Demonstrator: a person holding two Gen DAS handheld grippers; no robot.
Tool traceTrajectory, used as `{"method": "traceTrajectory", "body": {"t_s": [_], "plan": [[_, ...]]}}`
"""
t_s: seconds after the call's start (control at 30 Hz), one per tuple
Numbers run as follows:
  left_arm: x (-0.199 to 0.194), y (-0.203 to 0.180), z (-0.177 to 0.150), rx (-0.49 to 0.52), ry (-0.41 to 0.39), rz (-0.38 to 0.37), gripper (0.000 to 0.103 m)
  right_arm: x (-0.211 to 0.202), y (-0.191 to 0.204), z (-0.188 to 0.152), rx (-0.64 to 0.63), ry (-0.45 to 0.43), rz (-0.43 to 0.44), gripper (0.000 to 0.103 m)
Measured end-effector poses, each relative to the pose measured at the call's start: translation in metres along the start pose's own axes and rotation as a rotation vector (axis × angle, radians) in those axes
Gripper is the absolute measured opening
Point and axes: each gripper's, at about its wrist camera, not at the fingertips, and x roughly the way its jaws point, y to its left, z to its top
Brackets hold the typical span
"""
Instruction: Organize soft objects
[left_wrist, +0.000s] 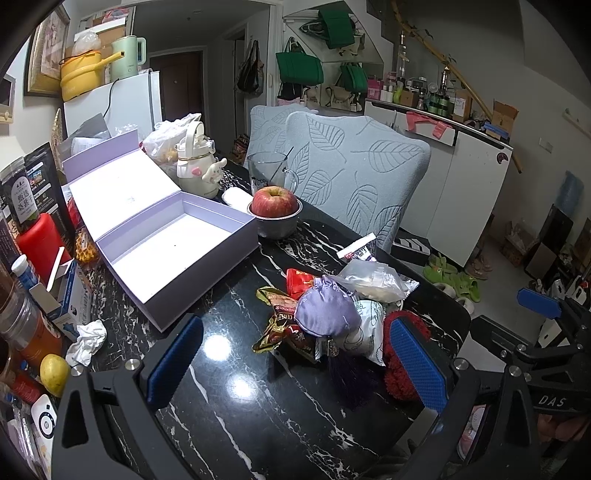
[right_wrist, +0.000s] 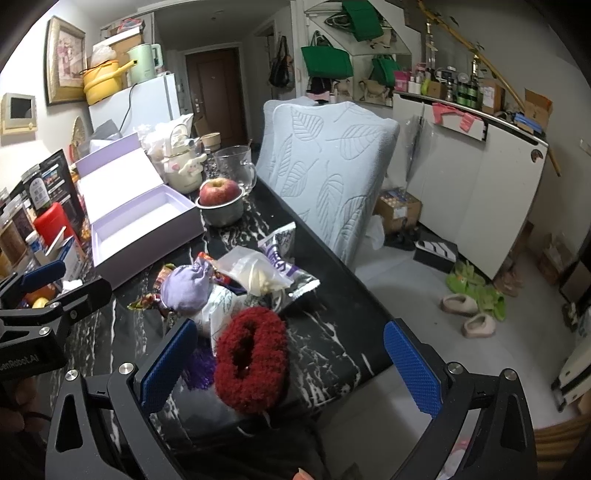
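Note:
A pile of soft things lies on the black marble table (left_wrist: 258, 424): a lilac drawstring pouch (left_wrist: 325, 310) (right_wrist: 186, 286), a red fuzzy scrunchie (right_wrist: 251, 360) (left_wrist: 397, 373), a clear bag of white bits (left_wrist: 373, 280) (right_wrist: 255, 271), a white printed packet (left_wrist: 369, 328) and snack wrappers (left_wrist: 280, 325). An open, empty lilac box (left_wrist: 173, 247) (right_wrist: 136, 221) sits to the left. My left gripper (left_wrist: 295, 365) is open, just before the pile. My right gripper (right_wrist: 291, 365) is open, with the scrunchie between its fingers, untouched.
An apple in a metal bowl (left_wrist: 275, 214) (right_wrist: 221, 201), a glass mug (left_wrist: 269, 171) and a white kettle-shaped bottle (left_wrist: 195, 162) stand behind the box. Jars, cartons and a crumpled tissue (left_wrist: 86, 341) crowd the left edge. A leaf-patterned chair (left_wrist: 354, 173) stands at the far side.

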Motion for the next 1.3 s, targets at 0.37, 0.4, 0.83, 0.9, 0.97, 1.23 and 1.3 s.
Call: {"method": "traceTrajectory", "body": {"t_s": [0.37,0.4,0.83,0.9,0.97,1.23,1.3], "plan": [[0.001,0.001,0.001,-0.005,0.006,-0.003,0.103,0.000,0.002,0.002,-0.007,0.000,0.002,0.103],[0.001,0.001,0.001,-0.005,0.006,-0.003,0.103,0.000,0.002,0.002,-0.010,0.000,0.003,0.103],[0.009,0.006,0.000,-0.008,0.015,0.002,0.103,0.011,0.003,0.001,-0.023,0.010,0.026,0.103],[0.012,0.007,0.000,-0.011,0.020,0.002,0.103,0.014,0.002,0.001,-0.026,0.015,0.028,0.103],[0.015,0.010,0.000,-0.021,0.027,-0.008,0.103,0.016,0.001,0.000,-0.027,0.018,0.032,0.103],[0.028,0.018,-0.004,-0.047,0.059,-0.009,0.103,0.034,-0.007,-0.007,-0.004,0.025,0.066,0.103],[0.031,0.021,-0.006,-0.055,0.069,-0.002,0.103,0.041,-0.008,-0.010,0.000,0.040,0.076,0.103]]}}
